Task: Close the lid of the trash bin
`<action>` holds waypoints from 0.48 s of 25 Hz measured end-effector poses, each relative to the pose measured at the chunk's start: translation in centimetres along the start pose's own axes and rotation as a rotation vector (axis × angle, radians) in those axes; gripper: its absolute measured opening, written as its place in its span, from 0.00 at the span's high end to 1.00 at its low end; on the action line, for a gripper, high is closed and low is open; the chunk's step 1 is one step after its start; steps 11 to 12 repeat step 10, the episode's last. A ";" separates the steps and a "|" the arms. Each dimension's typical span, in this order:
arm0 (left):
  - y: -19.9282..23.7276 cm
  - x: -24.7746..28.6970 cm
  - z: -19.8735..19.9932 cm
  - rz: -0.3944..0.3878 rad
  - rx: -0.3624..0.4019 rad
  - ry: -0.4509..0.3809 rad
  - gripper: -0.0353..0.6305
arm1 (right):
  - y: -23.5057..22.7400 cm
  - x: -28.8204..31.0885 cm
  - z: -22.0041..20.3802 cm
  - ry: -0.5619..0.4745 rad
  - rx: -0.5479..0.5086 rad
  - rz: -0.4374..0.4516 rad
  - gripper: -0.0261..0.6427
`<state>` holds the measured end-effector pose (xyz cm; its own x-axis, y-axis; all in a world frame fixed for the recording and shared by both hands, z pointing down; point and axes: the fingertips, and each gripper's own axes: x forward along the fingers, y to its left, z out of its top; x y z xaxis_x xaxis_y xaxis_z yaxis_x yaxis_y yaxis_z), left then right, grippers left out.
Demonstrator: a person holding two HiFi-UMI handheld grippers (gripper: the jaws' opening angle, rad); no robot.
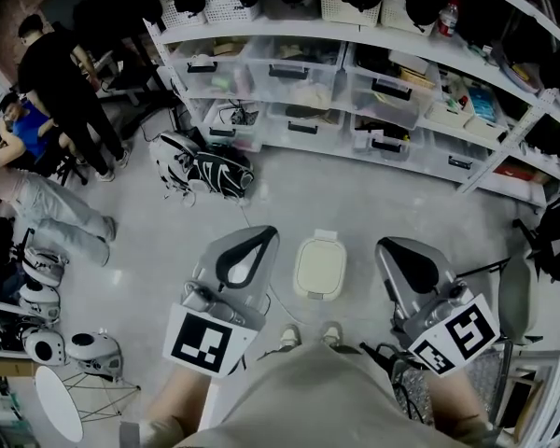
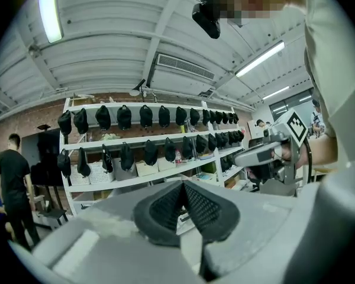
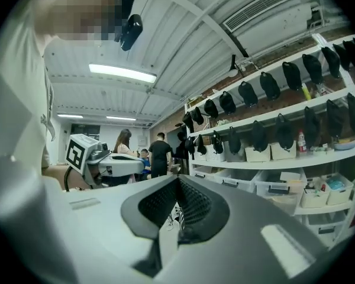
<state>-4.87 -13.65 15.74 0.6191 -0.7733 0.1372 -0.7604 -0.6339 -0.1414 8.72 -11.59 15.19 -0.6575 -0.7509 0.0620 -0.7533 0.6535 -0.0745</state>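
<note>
Pale floor (image 1: 355, 194) carries the trash bin (image 1: 319, 269), seen between left gripper (image 1: 252, 246) and right gripper (image 1: 400, 255), whose 2 jaw pairs are pressed together on nothing; a hard off-centre push might tip it.

Place: lab storeroom | evidence: white shelving (image 1: 289, 29), clear storage bins (image 1: 294, 73), rows of black gear (image 2: 124, 117), ceiling strip lights (image 2: 50, 10)

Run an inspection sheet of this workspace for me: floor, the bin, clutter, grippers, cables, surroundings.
Surface: glossy grey floor.
Job's things: cream plastic trash bin by the person's feet; its lid looks down.
Clutter: black-and-white bag; white helmets at left.
Grippers: left gripper and right gripper shut, empty, either side of the bin.
Cables: thin floor cable near the bag.
Surroundings: white shelving with clear storage boxes; people far left.
</note>
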 end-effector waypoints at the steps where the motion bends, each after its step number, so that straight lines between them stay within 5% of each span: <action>1: -0.1 0.0 0.0 0.000 0.001 0.001 0.94 | -0.1 -0.1 -0.2 0.005 0.001 -0.003 0.96; 12: -0.1 -0.2 -0.2 0.015 -0.011 0.009 0.94 | -0.5 -0.8 -0.8 0.029 -0.021 -0.012 0.96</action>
